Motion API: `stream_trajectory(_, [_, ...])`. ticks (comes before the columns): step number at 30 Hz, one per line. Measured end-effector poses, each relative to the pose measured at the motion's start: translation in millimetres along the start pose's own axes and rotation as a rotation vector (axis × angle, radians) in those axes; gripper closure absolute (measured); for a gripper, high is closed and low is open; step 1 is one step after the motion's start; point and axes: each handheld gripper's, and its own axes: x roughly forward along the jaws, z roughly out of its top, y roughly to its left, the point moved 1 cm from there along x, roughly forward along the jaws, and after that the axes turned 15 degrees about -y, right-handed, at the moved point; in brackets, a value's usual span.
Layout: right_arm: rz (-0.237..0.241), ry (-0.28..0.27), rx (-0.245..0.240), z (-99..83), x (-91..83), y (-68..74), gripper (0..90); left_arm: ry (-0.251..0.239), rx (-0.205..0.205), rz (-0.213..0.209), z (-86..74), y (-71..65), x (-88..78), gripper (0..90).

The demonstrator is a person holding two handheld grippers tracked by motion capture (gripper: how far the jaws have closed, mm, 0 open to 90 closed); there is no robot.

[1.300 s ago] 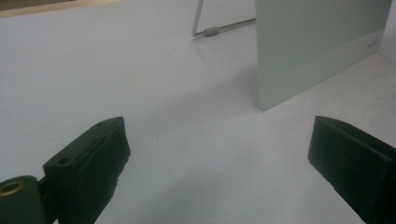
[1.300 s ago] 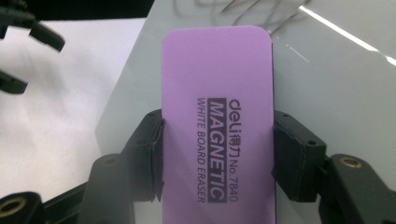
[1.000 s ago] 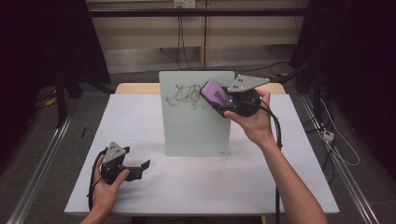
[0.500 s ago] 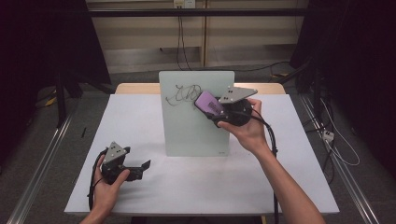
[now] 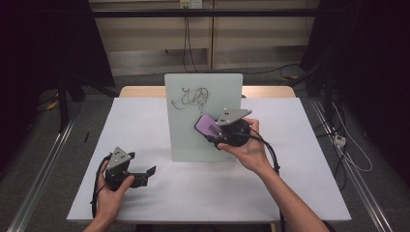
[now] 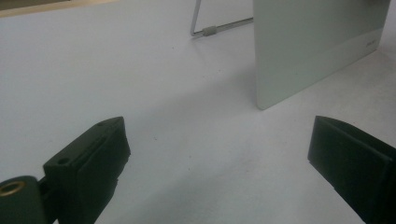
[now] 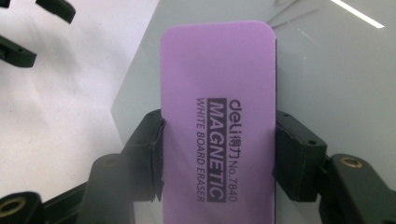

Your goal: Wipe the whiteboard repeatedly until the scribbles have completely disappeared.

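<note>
The right gripper, clamped on the purple rectangular foam eraser, has been lowered down the upright white glass board; the black scribble could be missed, or the board toppled by pressure. The left gripper is held wide open, empty.

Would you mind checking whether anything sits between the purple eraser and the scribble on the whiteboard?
Nothing visible does. The right tool holds the purple eraser in front of the whiteboard, below the scribble, with bare board surface between them.
</note>
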Motion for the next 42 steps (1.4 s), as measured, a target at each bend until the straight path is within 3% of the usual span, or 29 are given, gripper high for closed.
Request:
stream_trajectory(10, [0.018,0.005,-0.001,4.2,5.9,2.3,41.6,0.001,0.002,-0.001,0.0,0.8,-0.2,5.0])
stream_trajectory(22, [-0.047,-0.044,-0.008,30.4,-5.6,-16.4,41.6,-0.007,-0.003,-0.003,0.5,0.6,-1.3,5.0])
stream_trajectory(29, [-0.04,-0.042,-0.017,28.6,3.0,-8.6,41.6,-0.007,-0.004,-0.002,0.2,0.4,-1.6,5.0])
stream_trajectory(38, [0.015,-0.013,-0.015,15.1,19.0,7.6,41.6,-0.006,-0.004,-0.002,0.3,0.4,-1.7,5.0])
stream_trajectory(42, [0.025,-0.009,-0.005,14.5,19.4,8.4,41.6,-0.001,0.0,-0.002,-0.1,0.9,-1.1,5.0])
